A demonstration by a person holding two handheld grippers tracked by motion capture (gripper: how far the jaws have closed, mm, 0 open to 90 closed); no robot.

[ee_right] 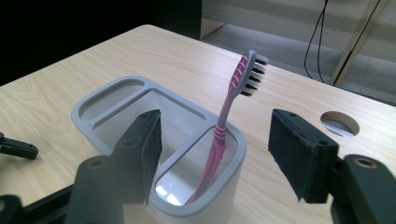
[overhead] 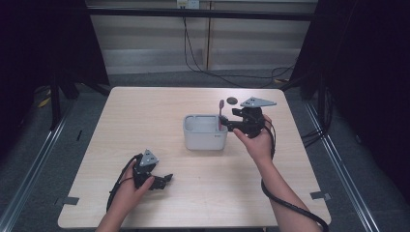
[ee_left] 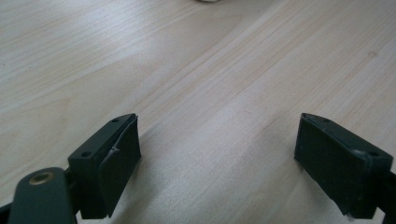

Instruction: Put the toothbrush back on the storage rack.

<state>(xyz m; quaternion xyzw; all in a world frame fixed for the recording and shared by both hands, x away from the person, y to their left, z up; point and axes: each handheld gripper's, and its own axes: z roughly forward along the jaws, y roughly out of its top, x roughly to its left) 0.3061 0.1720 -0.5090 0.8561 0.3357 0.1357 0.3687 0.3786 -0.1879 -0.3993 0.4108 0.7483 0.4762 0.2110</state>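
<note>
A pink toothbrush [ee_right: 229, 112] with dark bristles stands tilted, head up, in the end compartment of a grey holder [ee_right: 93, 105]. In the high view the toothbrush [overhead: 221, 113] rises from the right end of the holder [overhead: 203, 140] at the table's middle. My right gripper [overhead: 231, 124] hovers at the holder's right end, and seen from its own camera the right gripper [ee_right: 215, 149] stands open with the toothbrush handle between the jaws, untouched. My left gripper [overhead: 164, 180] rests low near the front left, and in its own view the left gripper [ee_left: 217, 156] is open over bare wood.
The light wooden table [overhead: 145, 116] has a round cable hole [overhead: 232, 100] behind the holder, also visible as a hole [ee_right: 340, 123] at the right. The holder's two other compartments look empty. Dark curtains and cables lie beyond the table's far edge.
</note>
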